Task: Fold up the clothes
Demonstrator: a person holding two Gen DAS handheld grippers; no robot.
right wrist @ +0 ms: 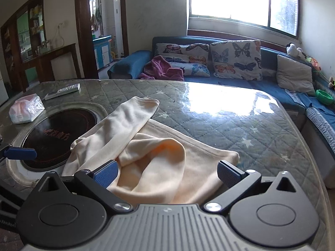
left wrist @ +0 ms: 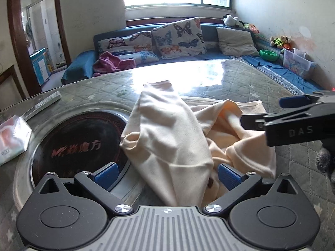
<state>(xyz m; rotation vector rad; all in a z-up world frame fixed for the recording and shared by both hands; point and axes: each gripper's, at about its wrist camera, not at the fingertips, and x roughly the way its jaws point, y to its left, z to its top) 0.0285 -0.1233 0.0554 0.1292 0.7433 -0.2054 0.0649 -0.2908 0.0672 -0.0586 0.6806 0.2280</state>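
Observation:
A cream garment (left wrist: 167,138) lies crumpled on the glass-topped table (left wrist: 230,79), one sleeve stretched away toward the far side. My left gripper (left wrist: 167,175) is open, its blue pads on either side of the garment's near bunched end, which lies between the fingers. My right gripper (right wrist: 166,173) is open too, with the garment (right wrist: 146,163) lying between its fingers. In the left wrist view the right gripper (left wrist: 270,113) comes in from the right, open, at the cloth's right edge. A fingertip of the left gripper (right wrist: 21,153) shows at the left edge of the right wrist view.
A round black hotplate (left wrist: 83,142) is set into the table under the garment's left part. A tissue pack (right wrist: 26,108) and a remote (right wrist: 62,91) lie at the far left. A blue sofa (left wrist: 209,56) with butterfly cushions stands behind the table.

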